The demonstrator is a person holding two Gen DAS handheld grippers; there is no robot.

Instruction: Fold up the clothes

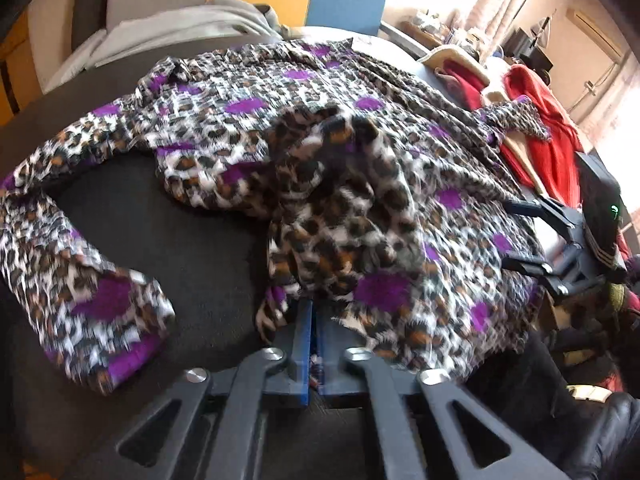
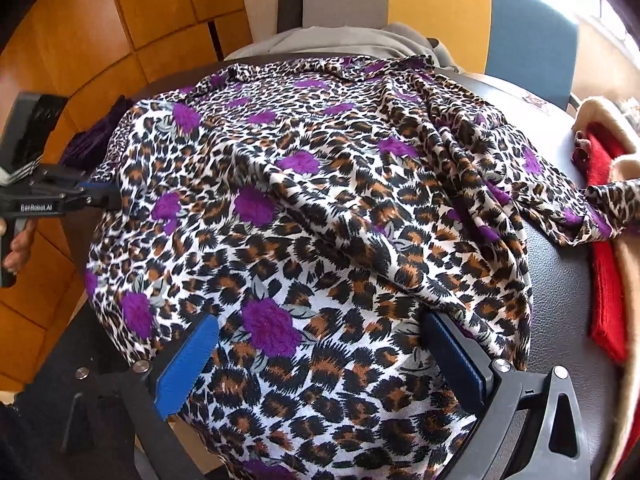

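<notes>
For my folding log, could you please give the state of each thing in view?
leopard-print garment: spread on the table, rumpled, not yet folded.
left gripper: shut on the garment's edge.
right gripper: open, fingers apart over the fabric.
red clothes: lying beside the garment.
grey garment: heaped behind.

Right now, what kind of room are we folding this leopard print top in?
Probably an office or meeting room used for laundry folding, not a home. The leopard print garment lies on a dark round table, coloured chairs stand behind it, and wood wall panels line the room.
</notes>
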